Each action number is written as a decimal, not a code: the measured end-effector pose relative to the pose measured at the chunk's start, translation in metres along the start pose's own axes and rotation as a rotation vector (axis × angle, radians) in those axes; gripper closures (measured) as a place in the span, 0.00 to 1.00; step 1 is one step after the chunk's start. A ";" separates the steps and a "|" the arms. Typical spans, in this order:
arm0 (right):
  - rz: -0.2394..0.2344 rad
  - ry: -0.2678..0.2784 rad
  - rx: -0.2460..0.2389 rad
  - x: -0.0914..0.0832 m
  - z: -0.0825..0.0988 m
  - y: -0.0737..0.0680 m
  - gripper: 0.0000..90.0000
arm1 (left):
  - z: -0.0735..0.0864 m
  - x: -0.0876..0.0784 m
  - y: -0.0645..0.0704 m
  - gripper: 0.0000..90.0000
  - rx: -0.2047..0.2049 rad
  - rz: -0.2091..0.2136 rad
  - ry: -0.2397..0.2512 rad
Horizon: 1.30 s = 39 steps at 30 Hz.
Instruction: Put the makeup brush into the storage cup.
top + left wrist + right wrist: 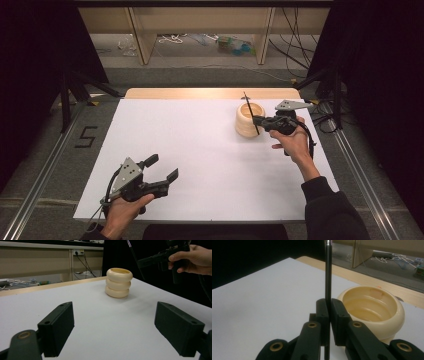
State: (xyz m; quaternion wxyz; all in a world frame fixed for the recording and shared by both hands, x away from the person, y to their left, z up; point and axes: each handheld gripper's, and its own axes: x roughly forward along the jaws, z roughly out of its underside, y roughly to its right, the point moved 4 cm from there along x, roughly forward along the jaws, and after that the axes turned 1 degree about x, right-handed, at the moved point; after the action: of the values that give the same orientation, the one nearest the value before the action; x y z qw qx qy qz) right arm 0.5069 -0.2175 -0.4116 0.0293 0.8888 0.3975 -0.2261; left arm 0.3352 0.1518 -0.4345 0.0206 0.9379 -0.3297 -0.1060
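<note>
The thin black rod (327, 277) is clamped upright between the pads of the right tongs (328, 308), held in the air just beside the cream ribbed pot (372, 312) rather than inside it; in the high view the rod (251, 114) crosses in front of the pot's (248, 120) near wall, its lower end seemingly level with the pot's side. So the picking-up looks done, and what seems left is to carry the rod over the open mouth, lower it in and let go. Whether the rod's tip already touches the worktop (200, 150) I cannot tell, since the jaws hide it in the right gripper view. The pot stands at the far right of the white worktop, empty as far as its inside shows. The left tongs (162, 172) rest well apart at the near left corner, jaws spread wide with nothing between them, taking no part for now.
</note>
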 end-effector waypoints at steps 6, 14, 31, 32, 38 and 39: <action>0.002 0.013 0.007 0.000 -0.001 0.002 0.95 | 0.000 0.000 0.000 0.18 0.000 0.003 -0.002; 0.035 0.049 0.008 0.000 -0.003 0.004 0.95 | 0.000 0.000 0.000 0.18 -0.002 0.000 -0.002; 0.066 0.091 0.016 -0.001 -0.009 0.009 0.95 | 0.001 0.001 0.000 0.18 0.004 0.001 -0.006; 0.066 0.096 0.015 -0.001 -0.009 0.009 0.95 | 0.001 0.001 0.000 0.18 0.005 0.002 -0.005; 0.071 0.108 0.015 -0.001 -0.014 0.009 0.95 | 0.001 0.001 0.000 0.18 0.001 0.000 -0.005; 0.080 0.111 0.005 -0.001 -0.014 0.010 0.95 | 0.001 0.001 0.000 0.18 0.003 0.000 -0.006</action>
State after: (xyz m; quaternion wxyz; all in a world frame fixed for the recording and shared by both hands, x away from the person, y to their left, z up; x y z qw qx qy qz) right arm 0.5192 -0.2214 -0.4001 0.0143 0.9152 0.3621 -0.1762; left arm 0.3356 0.1514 -0.4354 0.0182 0.9375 -0.3301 -0.1083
